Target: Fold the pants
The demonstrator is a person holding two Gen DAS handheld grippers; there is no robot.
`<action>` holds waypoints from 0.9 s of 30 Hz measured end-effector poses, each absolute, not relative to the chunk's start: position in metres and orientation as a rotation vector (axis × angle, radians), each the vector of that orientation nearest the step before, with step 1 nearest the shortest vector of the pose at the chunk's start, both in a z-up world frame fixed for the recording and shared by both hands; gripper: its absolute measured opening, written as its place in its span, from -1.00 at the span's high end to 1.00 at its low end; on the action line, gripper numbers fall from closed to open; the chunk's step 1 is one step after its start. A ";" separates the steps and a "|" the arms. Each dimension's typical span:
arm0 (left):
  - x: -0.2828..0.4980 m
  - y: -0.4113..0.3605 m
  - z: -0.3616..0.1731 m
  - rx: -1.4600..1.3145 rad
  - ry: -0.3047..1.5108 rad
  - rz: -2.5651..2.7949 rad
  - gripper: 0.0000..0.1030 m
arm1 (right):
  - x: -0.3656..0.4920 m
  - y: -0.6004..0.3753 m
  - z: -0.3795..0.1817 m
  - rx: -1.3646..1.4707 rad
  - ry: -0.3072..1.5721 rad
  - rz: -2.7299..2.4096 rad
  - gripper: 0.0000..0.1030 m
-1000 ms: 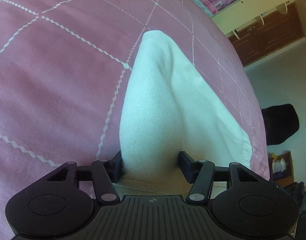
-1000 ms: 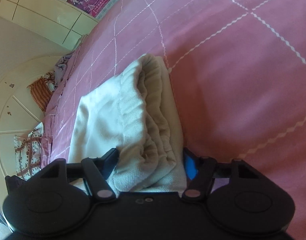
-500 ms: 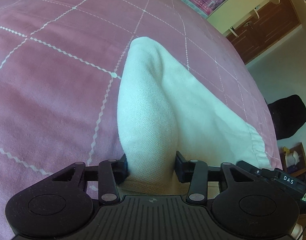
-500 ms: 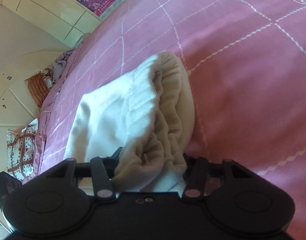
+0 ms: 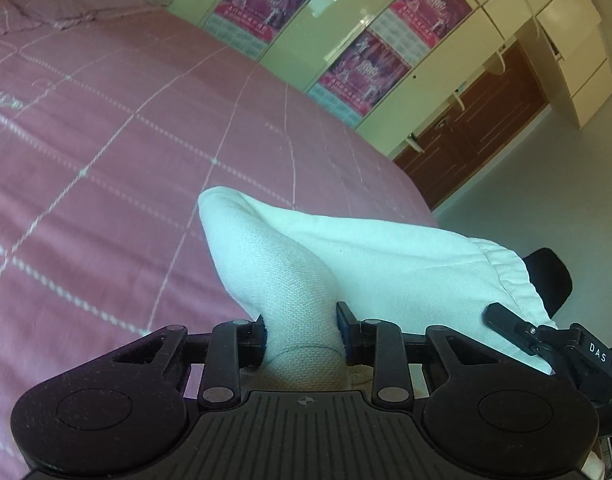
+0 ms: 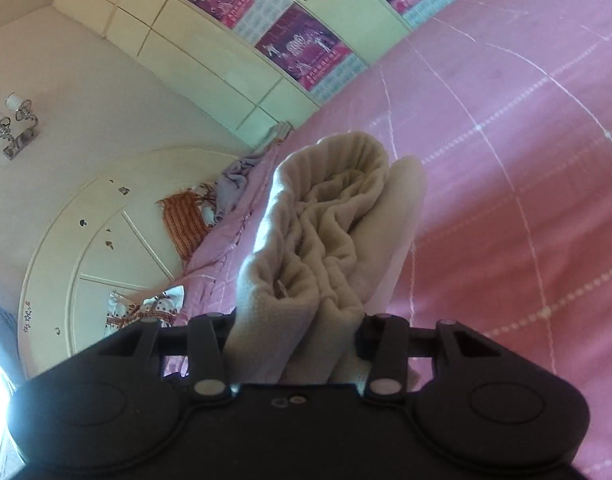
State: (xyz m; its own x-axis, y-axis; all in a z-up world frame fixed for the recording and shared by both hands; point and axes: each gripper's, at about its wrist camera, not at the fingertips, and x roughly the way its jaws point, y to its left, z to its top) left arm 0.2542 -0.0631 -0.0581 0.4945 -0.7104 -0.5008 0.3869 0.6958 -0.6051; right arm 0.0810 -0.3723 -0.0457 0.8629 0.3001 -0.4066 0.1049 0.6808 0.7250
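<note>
Tongs left (image 5: 302, 330) and right (image 6: 296, 334), angled downward, are closing on bunched white pants (image 5: 370, 252) above the bed (image 5: 106, 152).

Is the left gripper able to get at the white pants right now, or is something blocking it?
Yes, it seems so. The left gripper already has a fold of the white pants between its closing jaws, lifted above the pink bedspread, and nothing stands between them.
</note>
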 end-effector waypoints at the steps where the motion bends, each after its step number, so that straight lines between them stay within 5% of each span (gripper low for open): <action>1: 0.265 -0.067 -0.051 -0.448 0.791 -0.692 0.41 | 0.090 -0.375 -0.038 0.806 0.522 0.120 0.13; 7: 0.323 -0.098 -0.041 -0.353 0.741 -0.649 0.41 | 0.146 -0.400 -0.032 0.783 0.499 0.101 0.13; 15: 0.339 -0.136 -0.110 -0.149 0.894 -0.563 0.39 | 0.191 -0.424 -0.117 0.798 0.670 -0.017 0.08; 19: 0.323 -0.138 -0.140 -0.048 0.930 -0.512 -0.19 | 0.183 -0.426 -0.160 0.764 0.797 -0.111 -0.15; 21: 0.321 -0.131 -0.142 -0.060 0.938 -0.487 -0.42 | 0.172 -0.422 -0.167 0.702 0.818 -0.158 -0.48; 23: 0.321 -0.127 -0.138 -0.071 0.951 -0.473 -0.45 | 0.164 -0.418 -0.164 0.616 0.821 -0.177 -0.72; 27: 0.302 -0.127 -0.111 0.025 0.835 -0.384 -0.44 | 0.153 -0.411 -0.138 0.502 0.769 -0.237 -0.72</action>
State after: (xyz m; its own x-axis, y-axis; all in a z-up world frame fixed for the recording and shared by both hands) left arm 0.3016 -0.1274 -0.1115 0.6066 -0.3224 -0.7267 0.3422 0.9310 -0.1275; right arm 0.1534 -0.4114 -0.1382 0.6998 -0.0243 -0.7139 0.3821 0.8572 0.3453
